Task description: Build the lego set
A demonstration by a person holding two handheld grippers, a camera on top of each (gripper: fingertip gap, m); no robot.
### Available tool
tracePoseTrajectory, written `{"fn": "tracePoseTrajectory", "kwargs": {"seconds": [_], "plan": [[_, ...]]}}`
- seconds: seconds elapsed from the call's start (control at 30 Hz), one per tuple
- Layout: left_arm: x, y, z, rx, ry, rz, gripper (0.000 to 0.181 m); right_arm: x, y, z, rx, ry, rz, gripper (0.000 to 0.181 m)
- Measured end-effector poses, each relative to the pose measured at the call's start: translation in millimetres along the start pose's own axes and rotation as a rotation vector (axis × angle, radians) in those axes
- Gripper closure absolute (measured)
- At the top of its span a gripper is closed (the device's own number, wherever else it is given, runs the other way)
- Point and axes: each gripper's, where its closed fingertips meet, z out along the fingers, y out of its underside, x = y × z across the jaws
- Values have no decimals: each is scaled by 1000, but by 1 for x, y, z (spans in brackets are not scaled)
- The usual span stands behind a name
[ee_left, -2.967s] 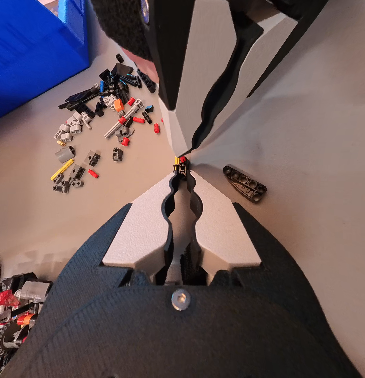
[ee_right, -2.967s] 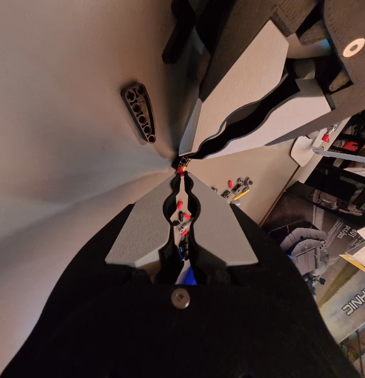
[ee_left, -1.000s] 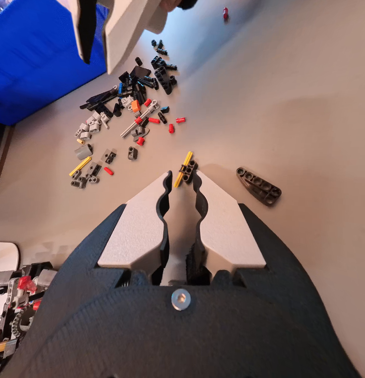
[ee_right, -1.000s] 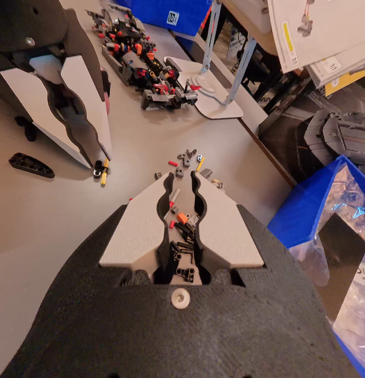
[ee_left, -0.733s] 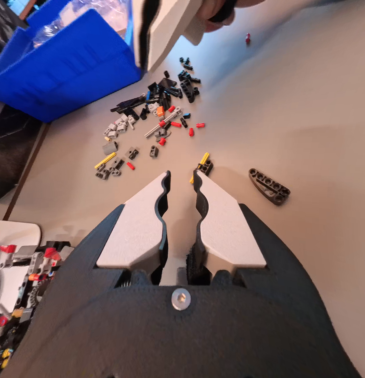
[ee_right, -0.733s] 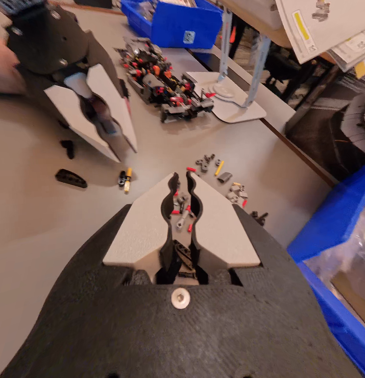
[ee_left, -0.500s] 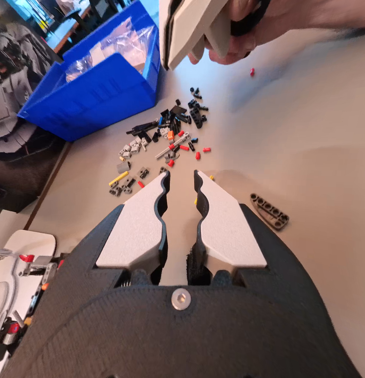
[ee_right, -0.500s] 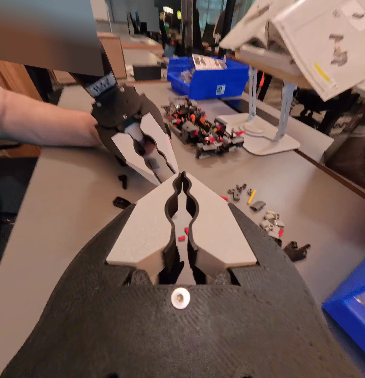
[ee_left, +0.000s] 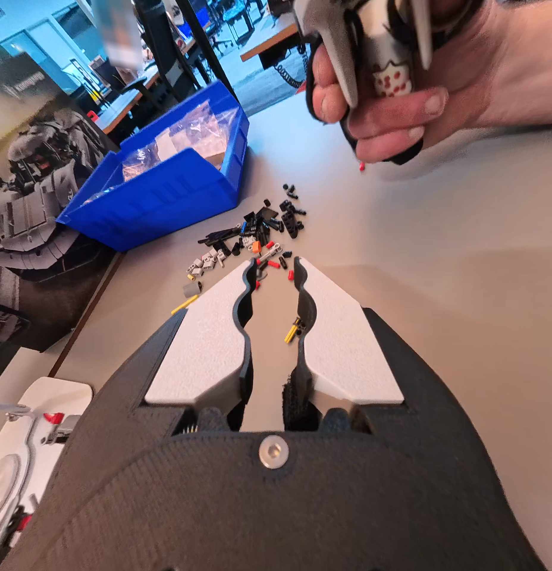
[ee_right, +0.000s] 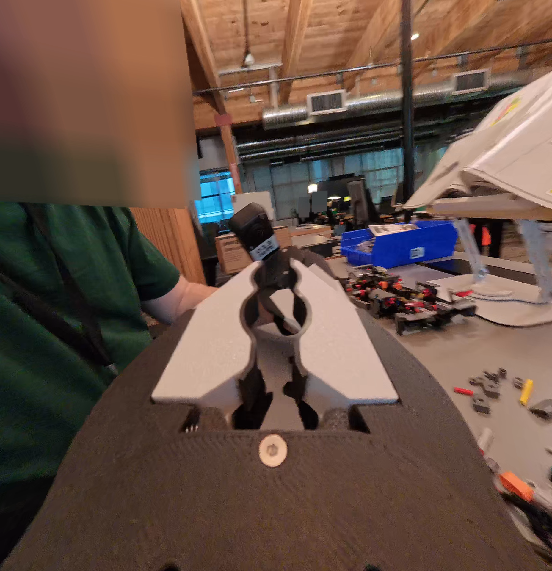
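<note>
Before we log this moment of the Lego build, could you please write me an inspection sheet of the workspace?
Surface: grey table, bare on the right.
Job's things: loose pieces scattered ahead; yellow axle with black connector lying on the table; part-built model.
Clutter: blue bin holding plastic bags; white stand base.
Grippers: left gripper open, empty; right gripper raised, jaws nearly together, nothing held.
Cables: coiled black cord in the background.
Surroundings: open workshop, other desks, wooden ceiling.
</note>
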Motion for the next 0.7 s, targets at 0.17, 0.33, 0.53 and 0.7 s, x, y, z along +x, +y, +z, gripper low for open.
{"fn": "tracePoseTrajectory", "kwargs": {"seconds": [0.17,0.33,0.53,0.7], "plan": [[-2,-8,-4,14,-12,9,159,7,24,4,-208,130,-105,173],[14,29,6,-151,120,-29,155,53,81,-30,-710,428,-161,165],[16,48,8,-226,161,-33,157,85,131,-44,-967,598,-147,164],[12,53,9,-244,145,-29,158,102,142,-49,-990,686,-55,168]]}}
